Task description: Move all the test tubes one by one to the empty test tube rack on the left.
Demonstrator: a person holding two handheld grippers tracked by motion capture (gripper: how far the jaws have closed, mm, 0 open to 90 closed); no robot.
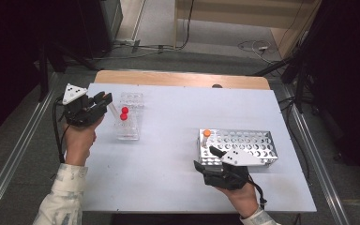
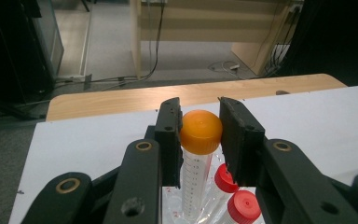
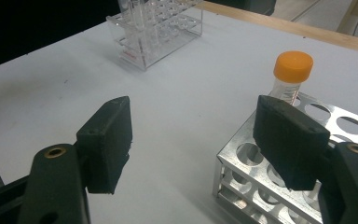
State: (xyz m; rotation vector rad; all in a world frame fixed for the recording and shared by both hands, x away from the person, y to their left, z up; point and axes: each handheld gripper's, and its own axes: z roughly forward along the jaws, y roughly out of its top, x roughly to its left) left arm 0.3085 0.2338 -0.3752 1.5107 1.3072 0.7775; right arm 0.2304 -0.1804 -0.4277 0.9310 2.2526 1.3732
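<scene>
White worktop (image 1: 178, 136): one orange-capped tube (image 1: 206, 134) already sits in the metal rack (image 1: 258, 145); another orange-capped tube (image 2: 199, 140) is gripped by the left tongs (image 2: 200, 133), seemingly lifted from the clear rack (image 1: 130, 123); the right tongs (image 3: 193, 140) are held released.

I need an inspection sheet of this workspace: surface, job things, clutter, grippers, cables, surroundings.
Surface: white table top, wooden edge at far side.
Job's things: orange-capped tube in left gripper's jaws; two red-capped tubes in clear rack; another orange-capped tube in metal rack.
Clutter: nothing seen.
Grippers: left gripper shut on tube cap; right gripper open by metal rack.
Cables: on floor.
Surroundings: wooden furniture, dark stands.
</scene>
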